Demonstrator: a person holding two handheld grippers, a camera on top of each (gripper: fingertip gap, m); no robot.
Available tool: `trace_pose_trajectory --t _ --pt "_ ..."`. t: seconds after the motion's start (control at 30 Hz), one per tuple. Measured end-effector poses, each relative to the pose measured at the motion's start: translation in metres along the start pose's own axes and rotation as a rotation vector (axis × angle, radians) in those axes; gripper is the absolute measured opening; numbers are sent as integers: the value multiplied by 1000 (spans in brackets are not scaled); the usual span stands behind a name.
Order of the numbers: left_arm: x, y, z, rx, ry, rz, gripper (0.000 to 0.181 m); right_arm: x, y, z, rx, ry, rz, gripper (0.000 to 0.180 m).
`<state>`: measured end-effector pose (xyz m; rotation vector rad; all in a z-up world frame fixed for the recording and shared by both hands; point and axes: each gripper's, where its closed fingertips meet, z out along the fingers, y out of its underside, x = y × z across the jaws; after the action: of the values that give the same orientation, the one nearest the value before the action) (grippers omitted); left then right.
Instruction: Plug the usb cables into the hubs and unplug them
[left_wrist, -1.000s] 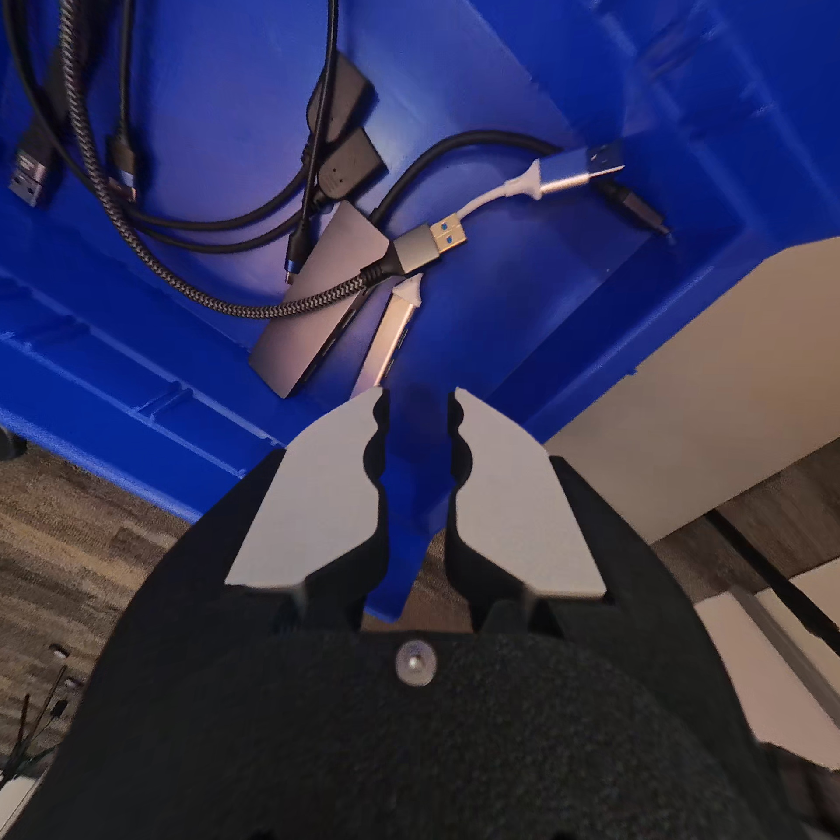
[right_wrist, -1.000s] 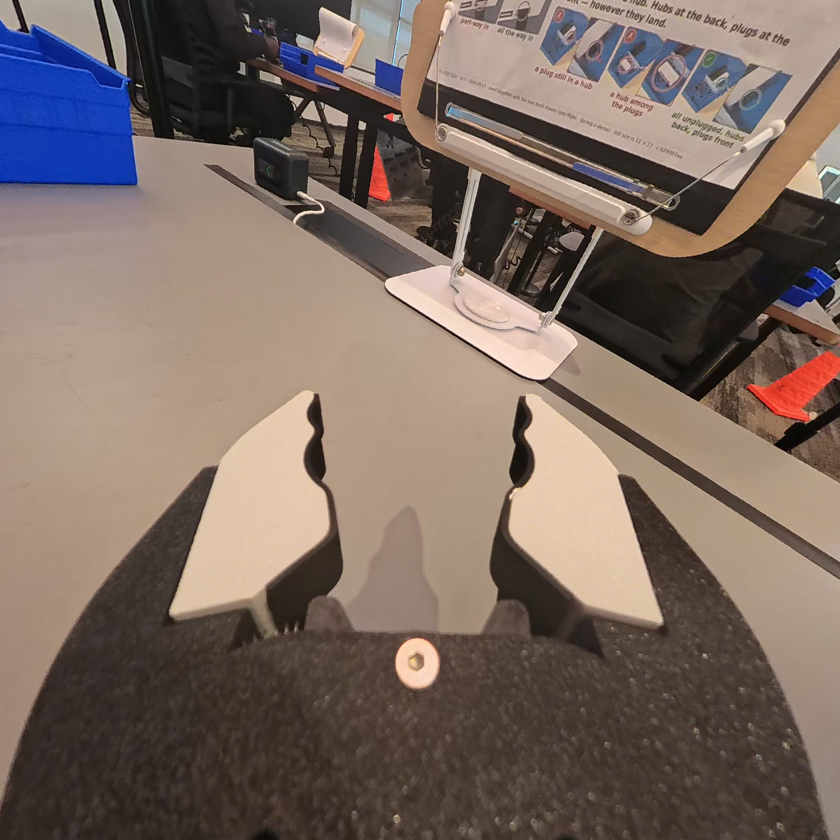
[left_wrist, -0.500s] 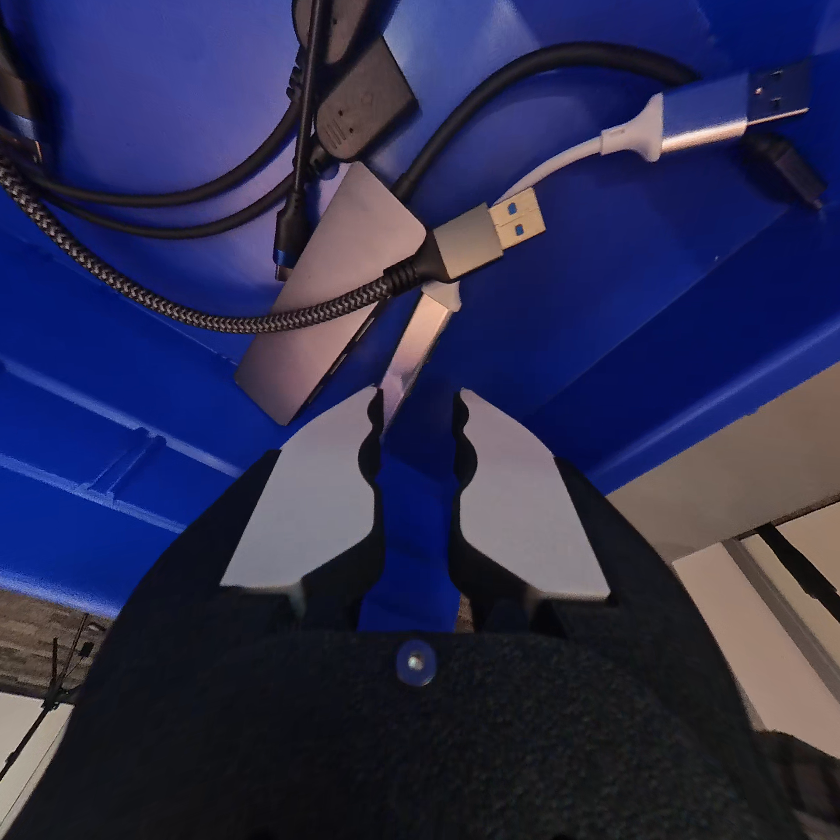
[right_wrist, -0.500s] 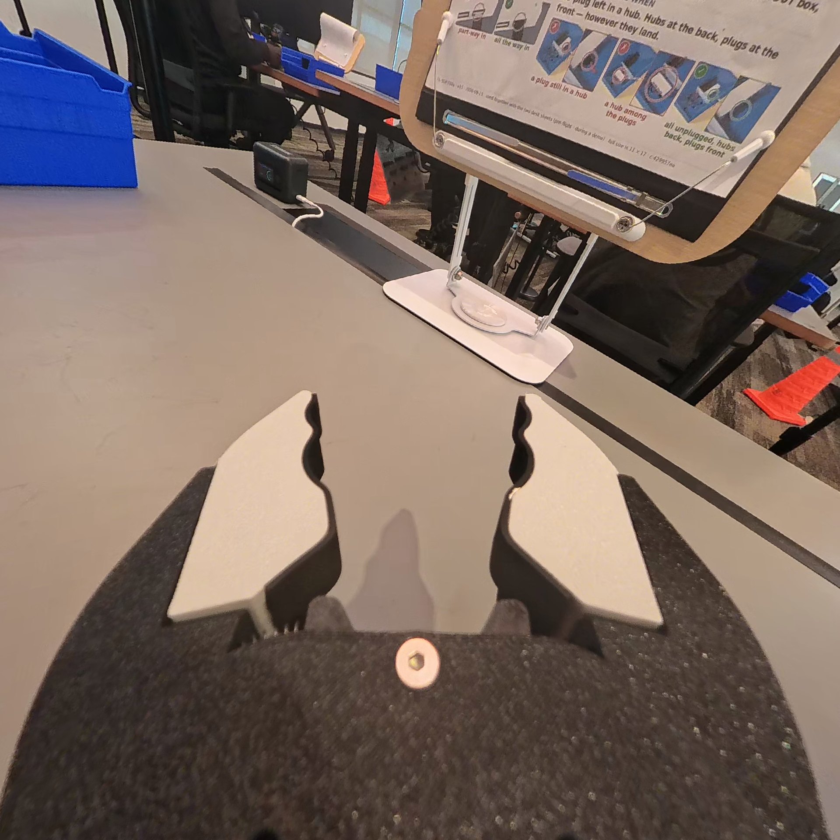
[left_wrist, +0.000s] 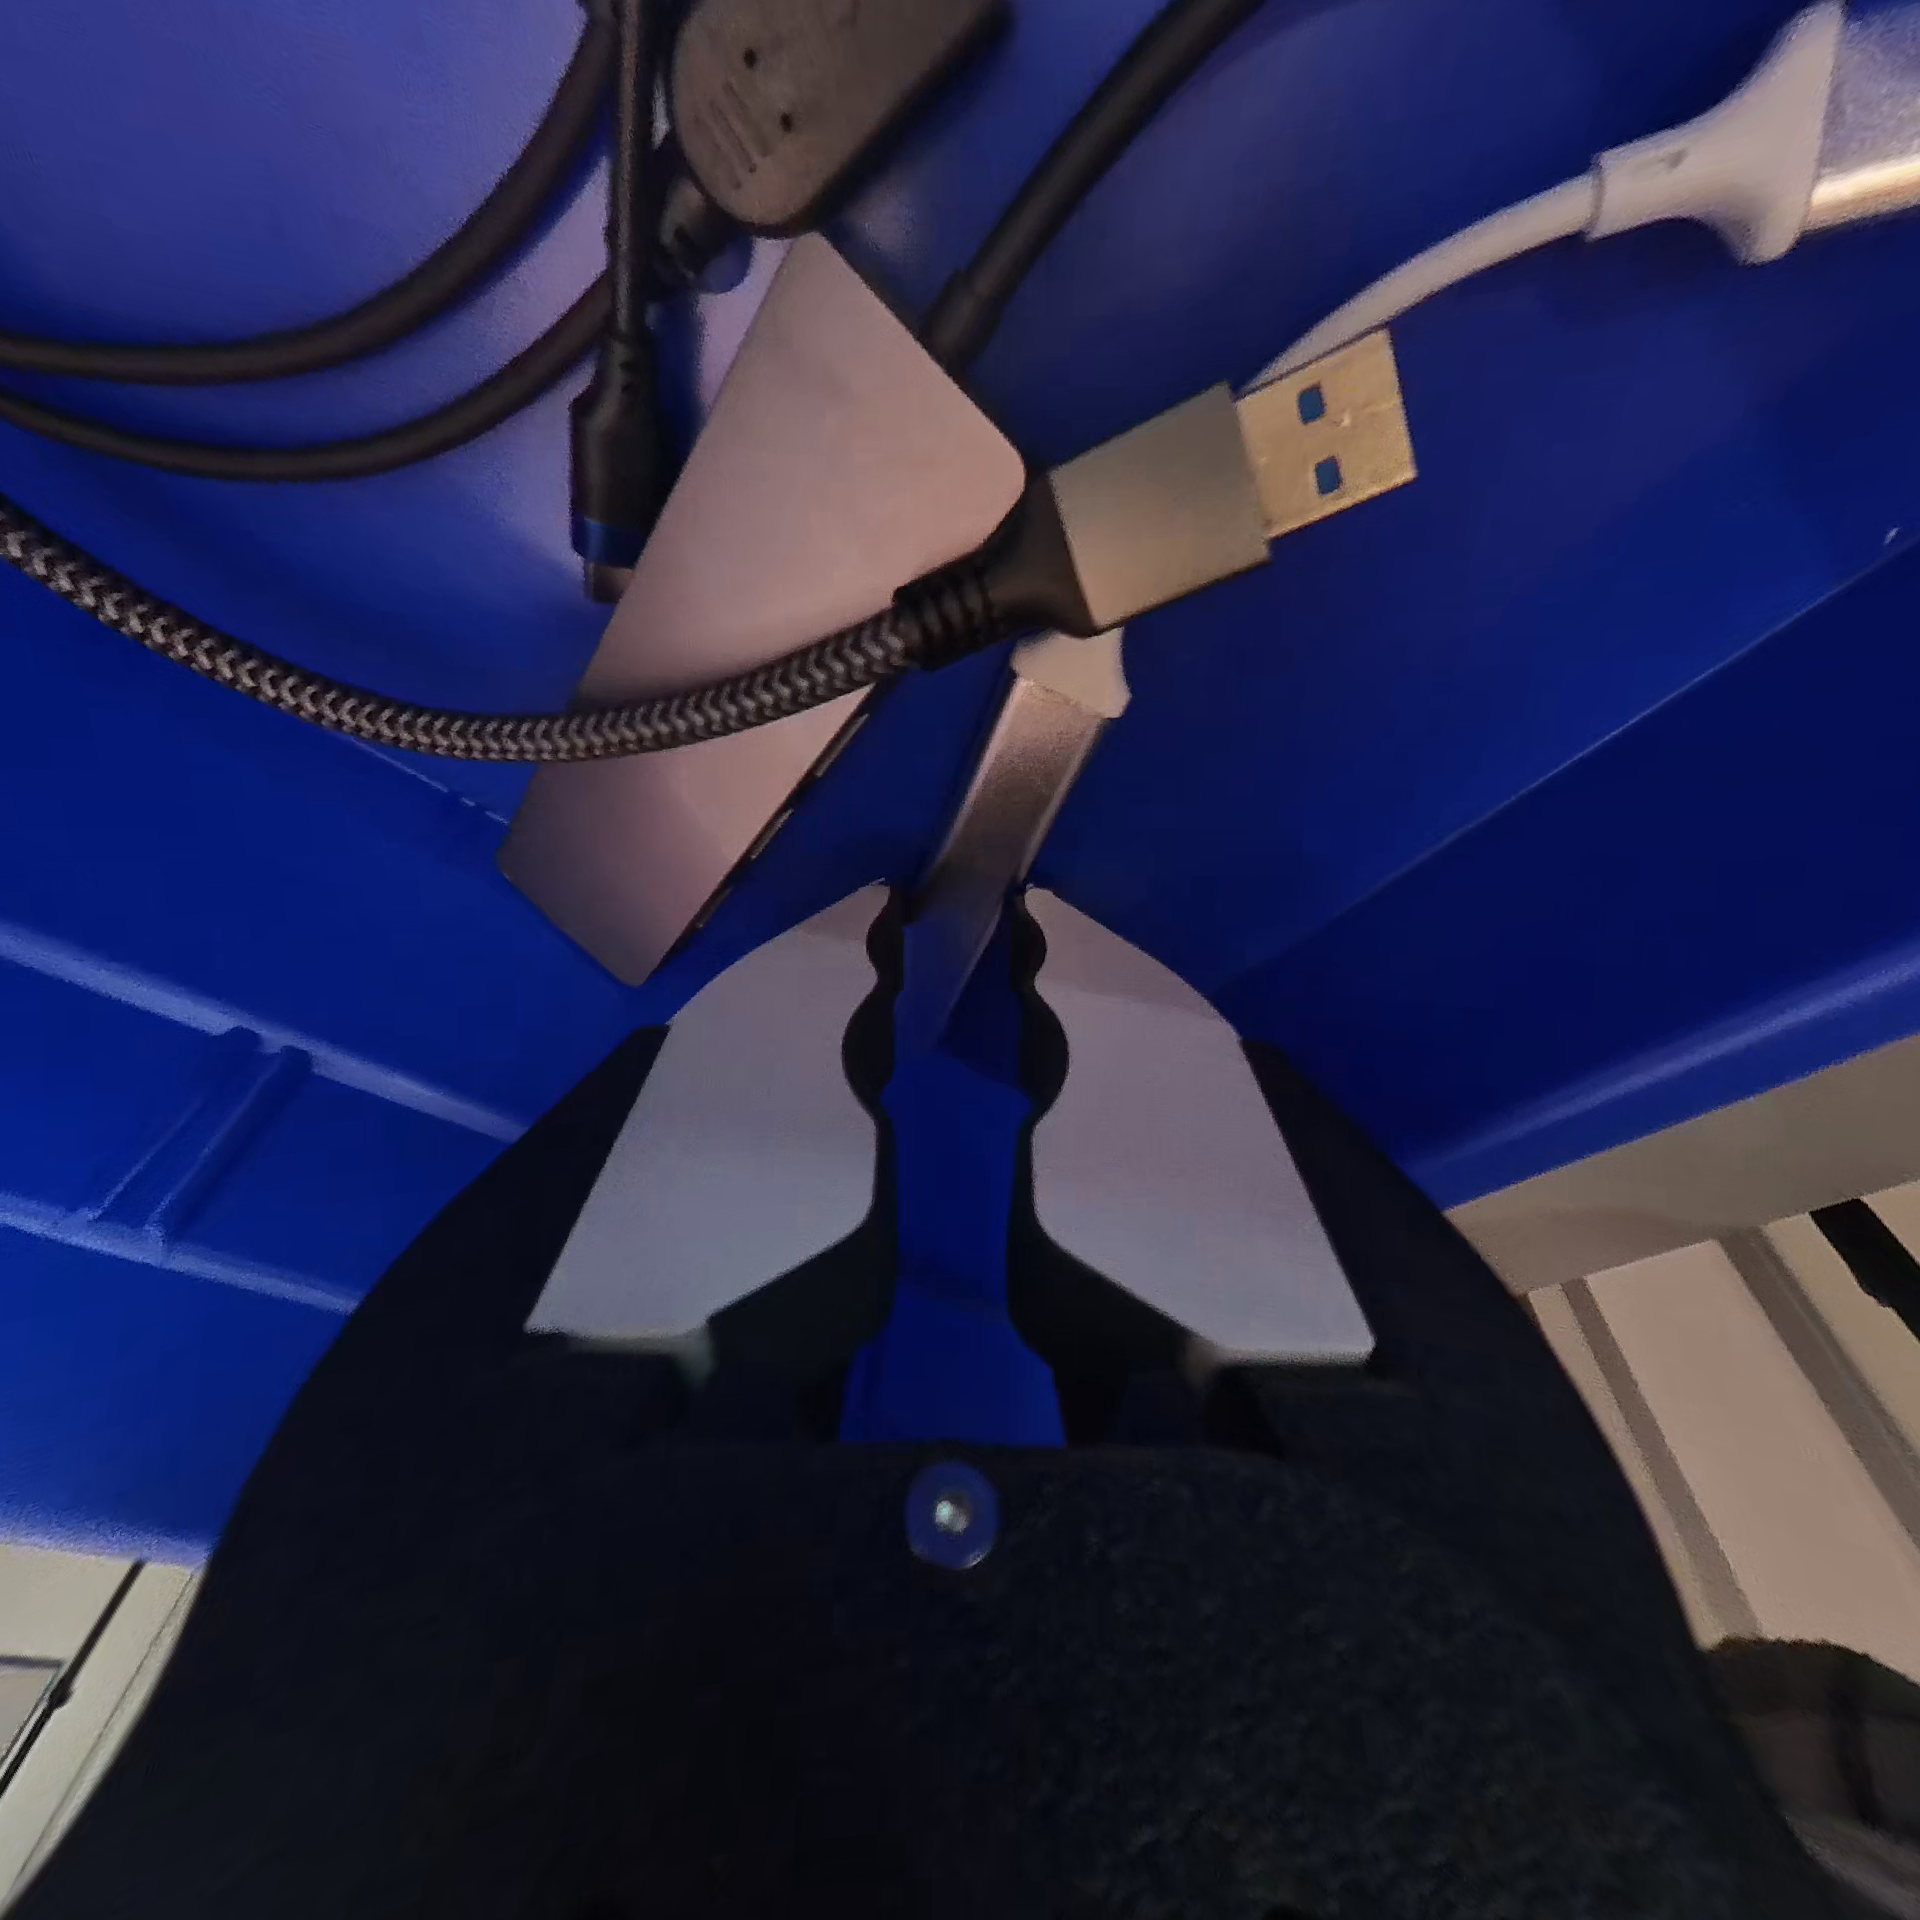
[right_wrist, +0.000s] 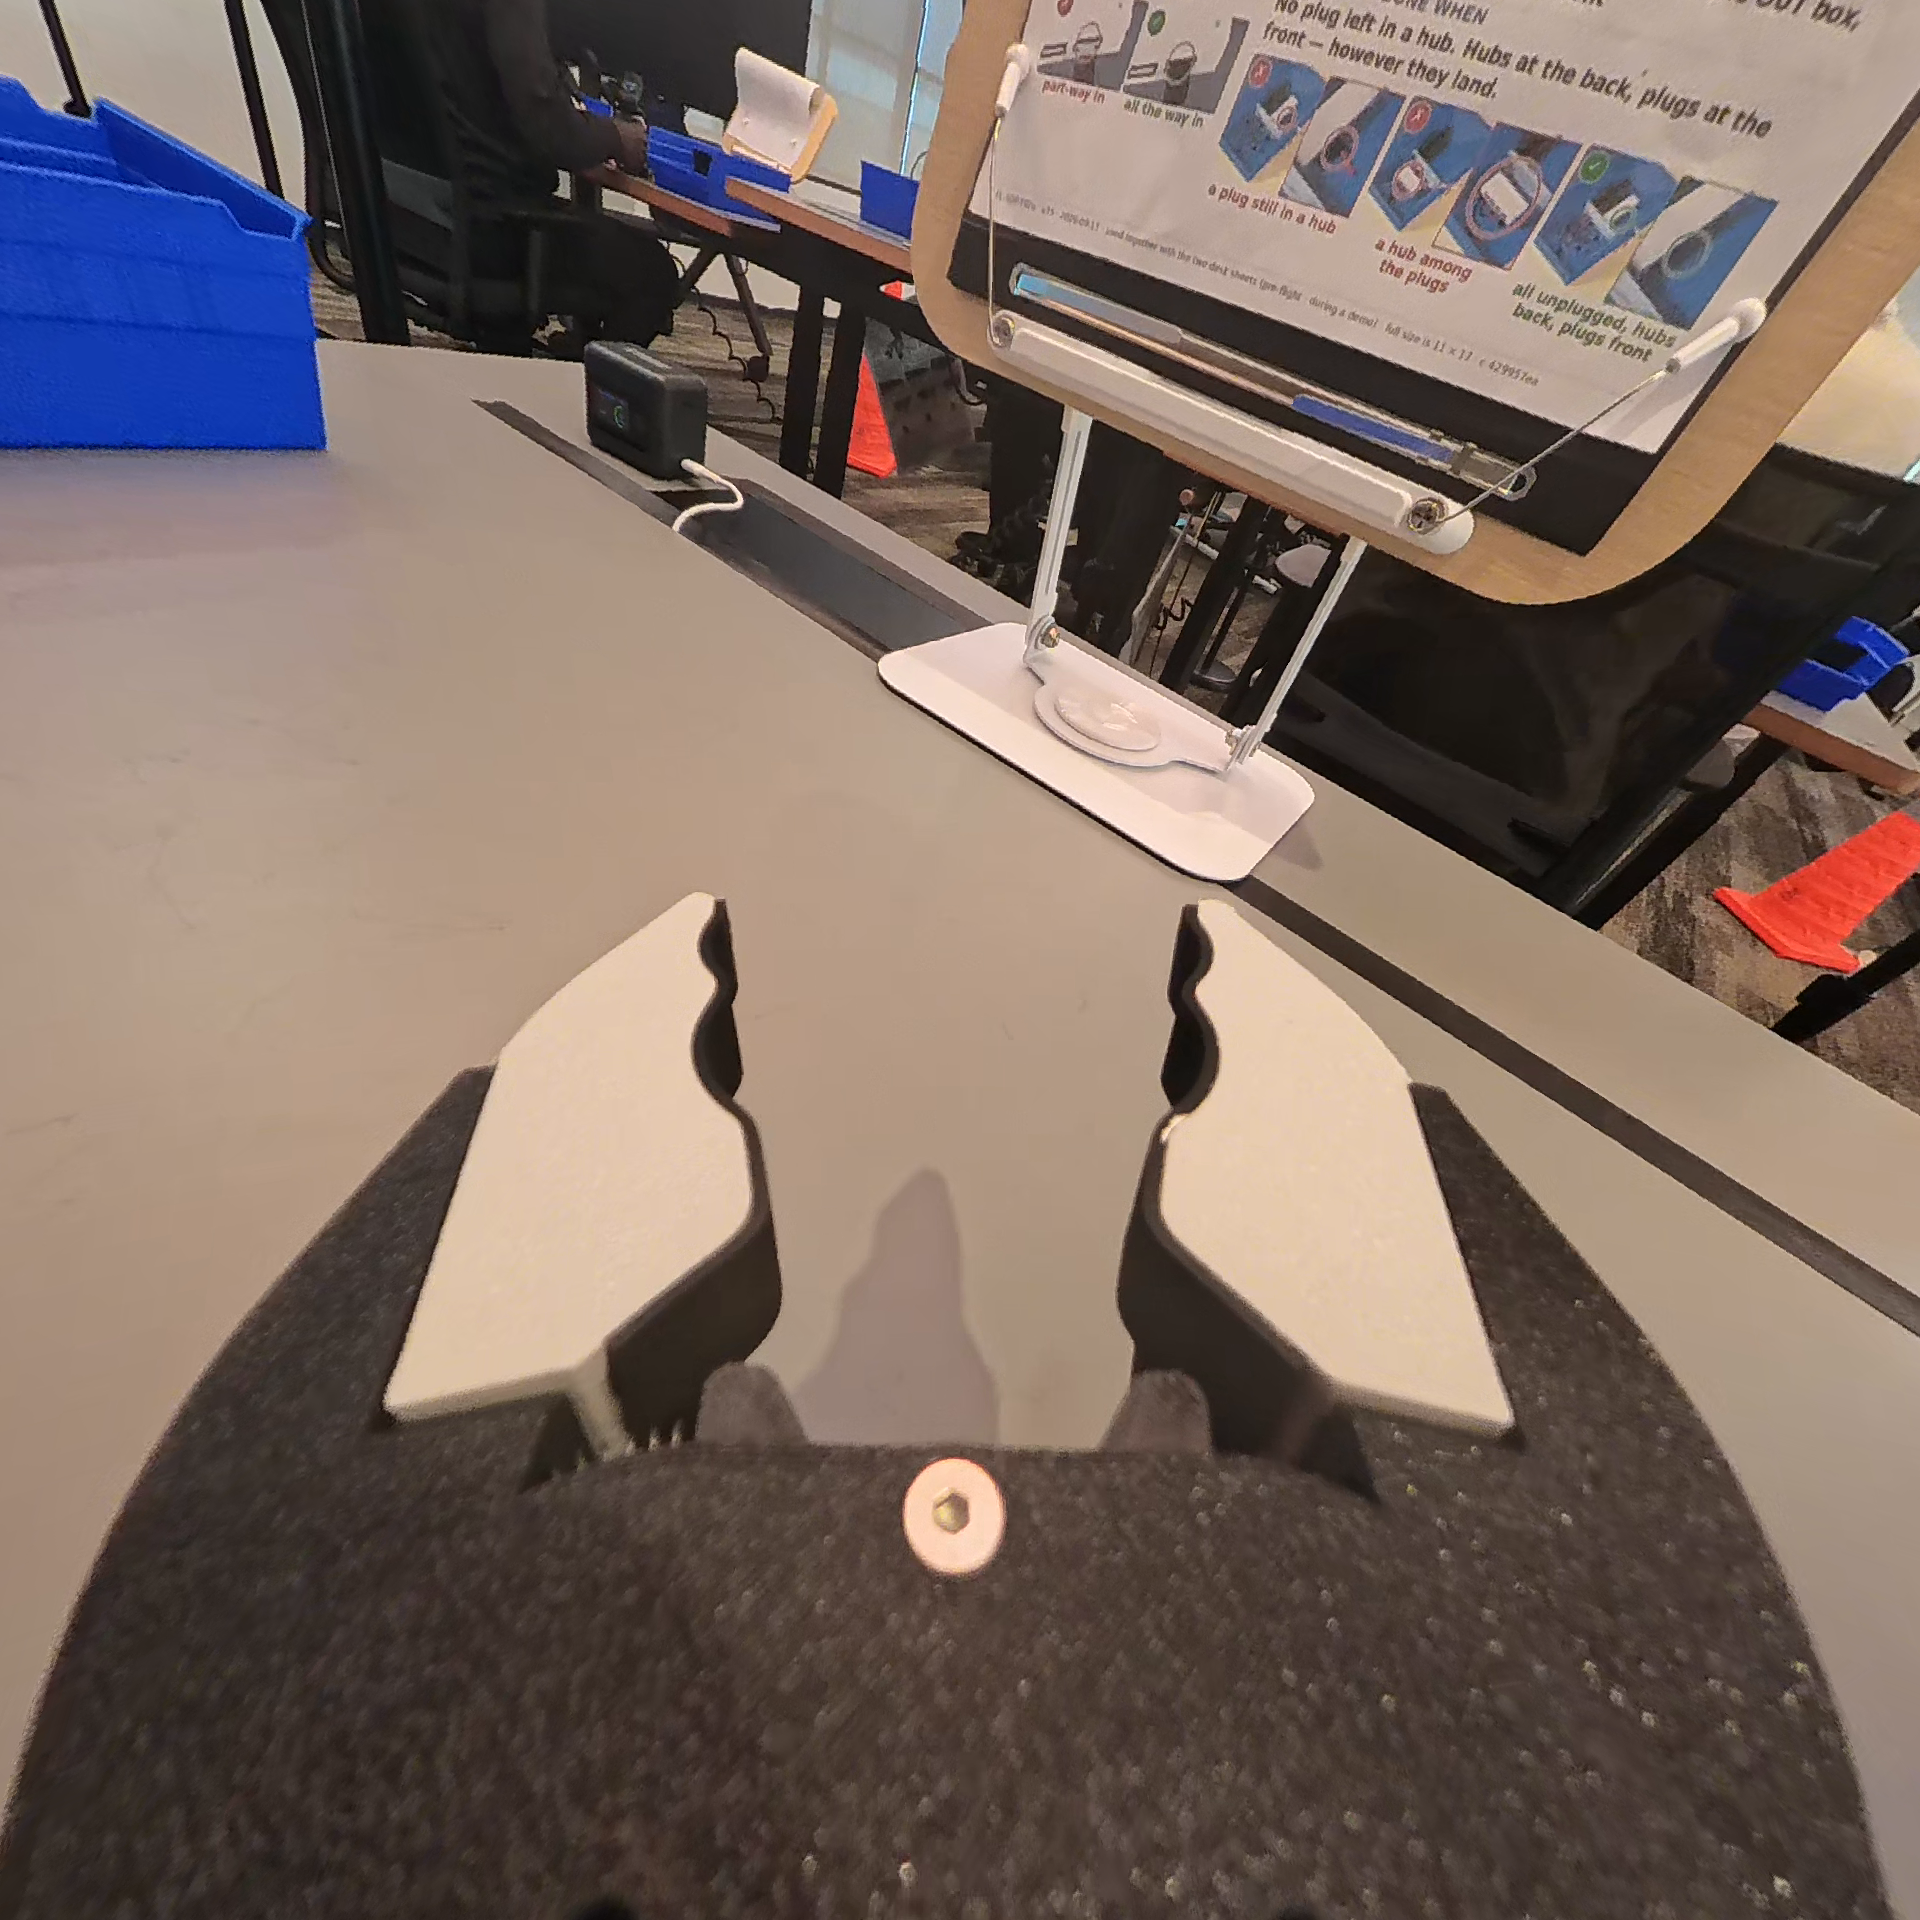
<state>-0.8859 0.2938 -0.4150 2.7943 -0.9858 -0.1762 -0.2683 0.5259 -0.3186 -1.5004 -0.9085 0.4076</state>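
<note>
- Left gripper (left_wrist: 954, 906) is sitting centre frame, fingers nearly together around the near end of the slim silver aluminium hub (left_wrist: 1006, 805) down in the blue plastic bin (left_wrist: 1455, 748); can't tell if it's actually pinching yet.
- That hub is looking light, rigid and slick, so I'd be gripping its long flat sides.
- Grey braided cable with a silver USB plug (left_wrist: 1164, 509) is lying across the wider grey hub (left_wrist: 790, 582), floppy behind the plug.
- Right gripper (right_wrist: 956, 935) is hanging spread wide and empty over the grey tabletop (right_wrist: 364, 779).

Slim silver hub (left_wrist: 1003, 821) lies beside grey hub (left_wrist: 790, 613) under braided cable (left_wrist: 623, 717).
</note>
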Motion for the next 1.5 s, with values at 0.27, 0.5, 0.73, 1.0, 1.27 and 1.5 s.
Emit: trace_pose_trajectory --t 0.27,0.5,0.73,1.0,1.27,1.5 --pt "8 1 -3 43 3 -42 17 -3 -2 0 7 -6 -4 79" --pt "10 6 -22 106 1 -107 16 -1 -5 -3 19 -3 -2 78" --pt "11 16 -40 145 -23 -147 15 -4 -6 -3 19 -13 -2 77" --pt "10 29 -65 191 -71 -197 15 -6 -7 -4 21 -24 -1 77" --pt "10 50 -110 236 -137 -249 15 -8 -8 -4 22 -38 1 77" --pt "16 64 -160 282 -216 -276 15 -9 -10 -6 36 -49 9 78"
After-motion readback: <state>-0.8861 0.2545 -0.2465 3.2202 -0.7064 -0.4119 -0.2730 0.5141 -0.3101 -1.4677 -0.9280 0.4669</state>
